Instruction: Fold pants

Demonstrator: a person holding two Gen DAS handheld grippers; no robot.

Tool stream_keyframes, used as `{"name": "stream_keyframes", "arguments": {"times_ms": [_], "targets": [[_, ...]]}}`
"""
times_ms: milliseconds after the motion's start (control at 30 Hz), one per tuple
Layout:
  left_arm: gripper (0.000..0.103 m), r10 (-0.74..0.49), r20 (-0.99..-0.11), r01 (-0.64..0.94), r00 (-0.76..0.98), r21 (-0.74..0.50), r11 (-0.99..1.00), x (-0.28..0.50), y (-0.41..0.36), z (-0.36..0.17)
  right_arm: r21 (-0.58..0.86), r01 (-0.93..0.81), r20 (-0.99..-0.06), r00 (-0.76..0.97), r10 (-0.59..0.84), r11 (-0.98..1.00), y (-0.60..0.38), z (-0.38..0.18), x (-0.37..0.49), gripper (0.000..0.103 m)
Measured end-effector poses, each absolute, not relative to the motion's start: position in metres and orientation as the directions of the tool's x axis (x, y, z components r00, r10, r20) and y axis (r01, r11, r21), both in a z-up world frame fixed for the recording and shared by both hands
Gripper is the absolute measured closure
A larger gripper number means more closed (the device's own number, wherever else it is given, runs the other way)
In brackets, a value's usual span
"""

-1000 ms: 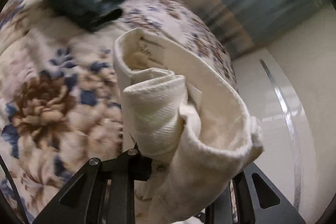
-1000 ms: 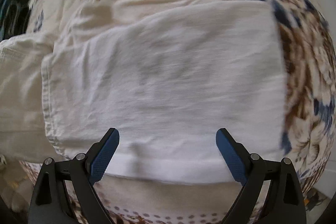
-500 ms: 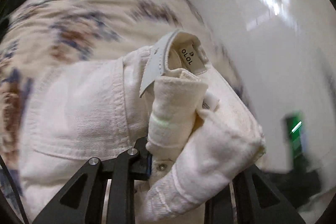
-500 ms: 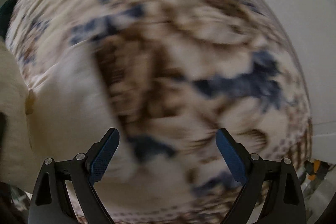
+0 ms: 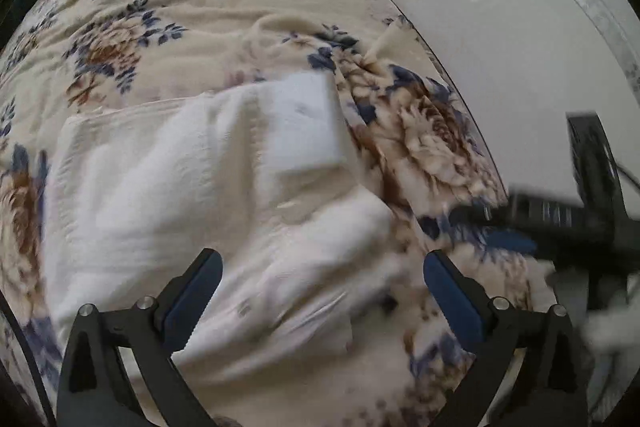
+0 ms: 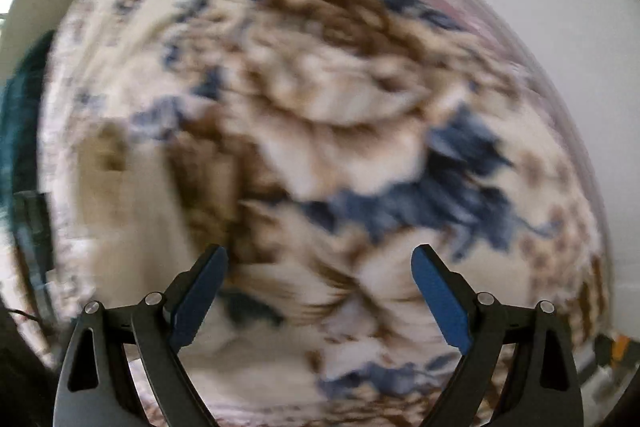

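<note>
The left tongs (image 5: 318,275), which gripped a bunch of the pants a moment ago, have let go and now stand wide over them; the pants (image 5: 192,195) lie in a folded white stack on the floral blanket (image 5: 160,15). The right tongs (image 6: 320,273), also wide and holding nothing, have swung away and see only blurred blanket. The fold looks laid down, perhaps needing only smoothing.

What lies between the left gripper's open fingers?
In the left wrist view, the left gripper stands open over the white pants, lying on the floral blanket; only pants fabric spans the gap.
</note>
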State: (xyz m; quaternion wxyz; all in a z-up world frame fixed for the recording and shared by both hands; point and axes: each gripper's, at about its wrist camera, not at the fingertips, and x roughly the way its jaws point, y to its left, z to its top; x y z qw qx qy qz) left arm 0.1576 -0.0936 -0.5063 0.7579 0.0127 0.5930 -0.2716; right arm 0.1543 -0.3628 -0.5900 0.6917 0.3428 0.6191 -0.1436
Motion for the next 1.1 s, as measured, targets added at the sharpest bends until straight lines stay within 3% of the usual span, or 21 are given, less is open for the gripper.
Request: {"name": "stream_keyframes", "arguments": {"times_ms": [100,267,333,400,433,467,633,833,1000,1033,1067,1100], "targets": [[0.000,-0.403,-0.904,0.373,0.144,-0.327,0.868,0.159,-0.067,-0.483,0.419,0.575,-0.907,0.235,0.349,0.703,-0.359,-0.582,0.182,0.008],[0.000,-0.245,-0.923,0.143,0.298,-0.210,0.967,0.199,0.017,-0.468,0.589,0.478,-0.798,0.220,0.560,0.651,-0.309,-0.590,0.217,0.008],[0.000,-0.153,-0.947,0.062,0.282,-0.142,0.988,0.220,0.043,-0.487,0.557,0.436,-0.818,0.143,0.557,0.707,-0.287,-0.604,0.231,0.008],[0.000,-0.136,-0.959,0.022,0.247,-0.135,0.991,0.231,0.057,-0.506,0.458,0.443,-0.866,0.025,0.500,0.771,-0.273,-0.623,0.234,0.010],[0.000,-0.132,-0.968,0.002,0.216,-0.134,0.991,0.236,0.063,-0.521,0.456,0.437,-0.865,0.011,0.502,0.775,-0.267,-0.629,0.233,0.032],[0.000,-0.132,-0.972,-0.004,0.194,-0.135,0.991,0.239,0.063,-0.530,0.430,0.440,-0.878,0.001,0.478,0.789,-0.265,-0.631,0.230,0.070],[0.000,-0.090,-0.984,0.035,0.154,-0.086,0.996,0.235,0.057,-0.552,0.456,0.470,-0.878,0.098,0.469,0.756,-0.272,-0.596,0.202,0.085],[0.000,-0.120,-0.983,0.051,0.138,-0.114,0.992,0.232,0.051,-0.554,0.490,0.492,-0.853,0.101,0.512,0.719,-0.279,-0.562,0.162,0.087],[0.000,-0.114,-0.987,0.130,0.116,-0.099,0.987,0.229,0.039,-0.557,0.411,0.545,-0.880,0.027,0.474,0.731,-0.288,-0.609,0.147,0.086],[0.000,-0.107,-0.988,0.137,0.108,-0.092,0.986,0.230,0.038,-0.557,0.389,0.525,-0.884,-0.019,0.468,0.757,-0.283,-0.625,0.155,0.078],[0.000,-0.112,-0.989,0.134,0.097,-0.098,0.986,0.231,0.039,-0.556,0.367,0.526,-0.887,-0.050,0.459,0.767,-0.284,-0.635,0.159,0.060],[0.000,-0.120,-0.989,0.125,0.089,-0.109,0.986,0.233,0.041,-0.552,0.355,0.531,-0.888,-0.066,0.456,0.769,-0.287,-0.640,0.162,0.052]]}}
